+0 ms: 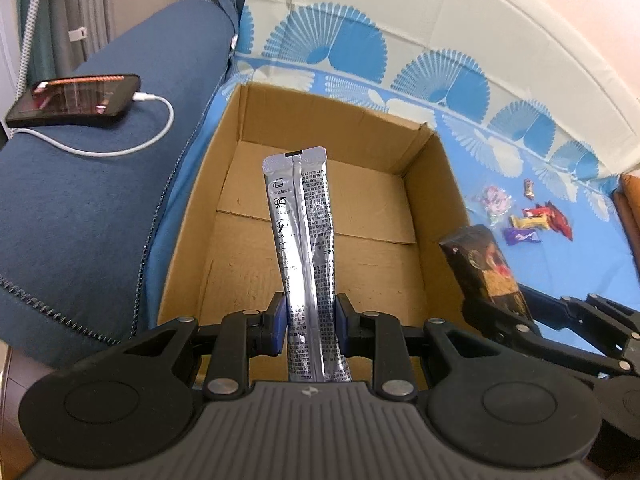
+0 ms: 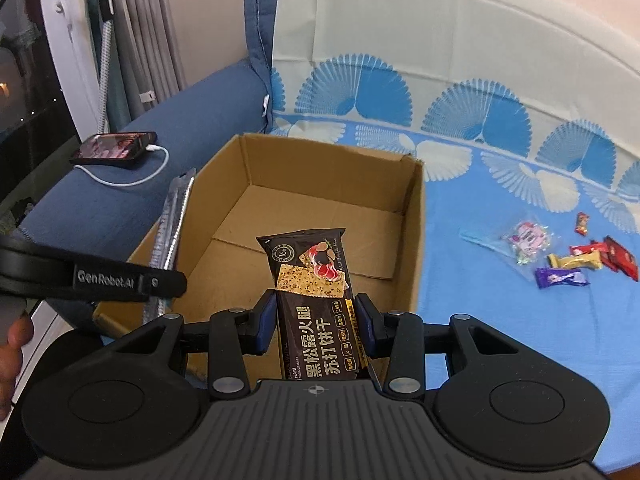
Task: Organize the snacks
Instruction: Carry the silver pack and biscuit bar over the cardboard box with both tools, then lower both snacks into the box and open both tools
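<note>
An open cardboard box [image 1: 428, 184] [image 2: 416, 216] sits on a blue patterned sofa cover. My left gripper [image 1: 311, 320] is shut on a long silver sachet [image 1: 304, 232], held over the box's near edge; the sachet also shows in the right wrist view [image 2: 172, 224]. My right gripper [image 2: 316, 320] is shut on a dark cracker packet [image 2: 316, 292], held above the box's near right part; the packet also shows in the left wrist view [image 1: 486, 268]. Several small wrapped candies [image 2: 568, 260] [image 1: 528, 220] lie on the cover to the right of the box.
A phone [image 1: 76, 100] [image 2: 116, 148] on a white charging cable lies on the dark blue sofa arm left of the box. The sofa back with its pale cover rises behind the box. Curtains hang at the far left.
</note>
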